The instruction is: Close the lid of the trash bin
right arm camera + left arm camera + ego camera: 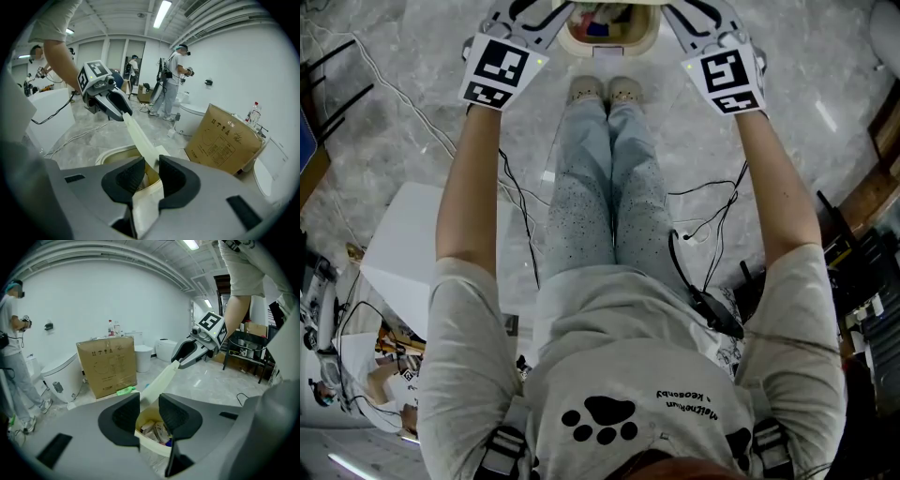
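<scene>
The left claw (149,411) stands fairly wide at one edge of the cream lid (161,378), with rubbish showing through its gap. Between both claws the trash bin (652,37) sits on the marble floor (412,56), just beyond the person's shoes (605,91), its lid tilted up. The right claw (146,173) straddles the lid's opposite edge, apparently loose rather than clamped.

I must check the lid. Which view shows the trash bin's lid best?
The right gripper view: the lid runs as a tilted cream strip over the bin, from the right gripper to the left gripper. The left gripper view shows it too, its near end behind the jaws. The head view shows hardly any of it.
</scene>
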`<state>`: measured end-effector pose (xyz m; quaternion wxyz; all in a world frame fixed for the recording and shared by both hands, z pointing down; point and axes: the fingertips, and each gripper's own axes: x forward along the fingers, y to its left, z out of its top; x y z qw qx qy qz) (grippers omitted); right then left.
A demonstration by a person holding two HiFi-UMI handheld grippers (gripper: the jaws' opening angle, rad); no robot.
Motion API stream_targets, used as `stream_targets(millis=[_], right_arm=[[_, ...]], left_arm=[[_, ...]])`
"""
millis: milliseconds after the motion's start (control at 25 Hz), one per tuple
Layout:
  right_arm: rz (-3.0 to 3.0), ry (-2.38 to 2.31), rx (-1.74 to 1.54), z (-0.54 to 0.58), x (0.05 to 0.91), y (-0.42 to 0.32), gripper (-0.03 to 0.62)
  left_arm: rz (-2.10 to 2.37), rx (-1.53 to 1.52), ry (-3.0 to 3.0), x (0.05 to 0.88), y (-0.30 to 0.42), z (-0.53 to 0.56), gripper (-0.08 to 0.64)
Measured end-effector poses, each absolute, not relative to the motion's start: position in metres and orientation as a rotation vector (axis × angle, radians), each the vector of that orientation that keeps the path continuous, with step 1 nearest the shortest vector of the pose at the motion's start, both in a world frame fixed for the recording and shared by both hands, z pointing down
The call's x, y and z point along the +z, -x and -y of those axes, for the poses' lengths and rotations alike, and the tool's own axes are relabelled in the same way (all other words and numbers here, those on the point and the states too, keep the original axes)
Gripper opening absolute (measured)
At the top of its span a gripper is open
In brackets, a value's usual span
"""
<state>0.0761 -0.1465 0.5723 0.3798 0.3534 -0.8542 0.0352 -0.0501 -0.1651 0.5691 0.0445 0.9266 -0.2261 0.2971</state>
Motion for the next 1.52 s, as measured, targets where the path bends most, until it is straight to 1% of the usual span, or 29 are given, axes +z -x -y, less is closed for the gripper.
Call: stream_targets(millis=[960,1520], right_arm=[[2.123,-0.769,-0.030,0.107,0.607,-0.071,0.117],[2.098,-0.704,-0.043,0.088,0.632,-0.068,0.124]], left_arm=[[0.628,1.029,-2.826,0.610,0.056,0.126,0.152],[0.590,1.139,-2.822,0.635,0.060,0.107,0.163]])
